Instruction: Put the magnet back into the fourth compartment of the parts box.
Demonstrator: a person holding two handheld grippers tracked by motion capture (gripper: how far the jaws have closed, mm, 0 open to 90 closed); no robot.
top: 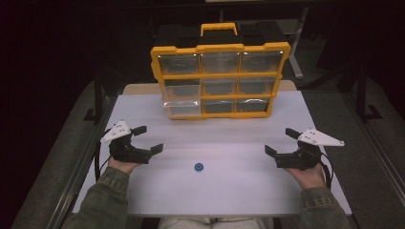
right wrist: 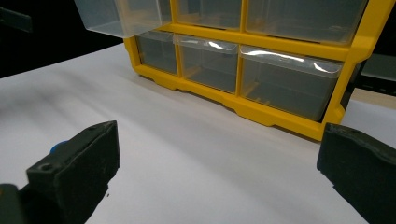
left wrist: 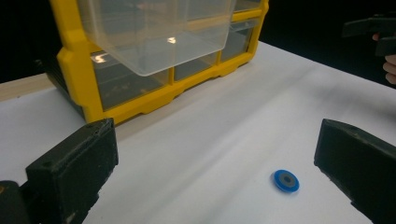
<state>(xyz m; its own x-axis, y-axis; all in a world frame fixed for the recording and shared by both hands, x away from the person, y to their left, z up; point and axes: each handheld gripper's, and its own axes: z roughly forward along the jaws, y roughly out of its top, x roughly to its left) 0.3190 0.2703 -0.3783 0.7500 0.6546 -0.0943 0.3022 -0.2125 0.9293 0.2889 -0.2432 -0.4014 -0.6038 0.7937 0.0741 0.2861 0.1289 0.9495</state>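
Blue disc (top: 198, 166): small, round, dark centre, lying flat on the white bench (top: 239, 191), well apart from the organizer. Yellow drawer organizer (top: 220, 80): upright, nine clear drawers, one left-column drawer (left wrist: 154, 35) pulled out.

The surface (top: 229, 181) under both tools looks like smooth, matt white board, with a pale wood edge showing behind it. Ahead of the tools, the organiser (top: 219, 78) has a glossy yellow plastic frame and clear, shiny plastic drawers (left wrist: 154, 35) that catch glints of light. Between the tools lies a small blue disc (top: 198, 167), smooth and plastic-looking with a darker centre. The left tool (top: 147, 139) and right tool (top: 278, 141) have matt black jaws with a slightly rough, scuffed finish, each topped by a flat pale grey plate. The sleeves (top: 102, 200) behind the tools are olive woven cloth.
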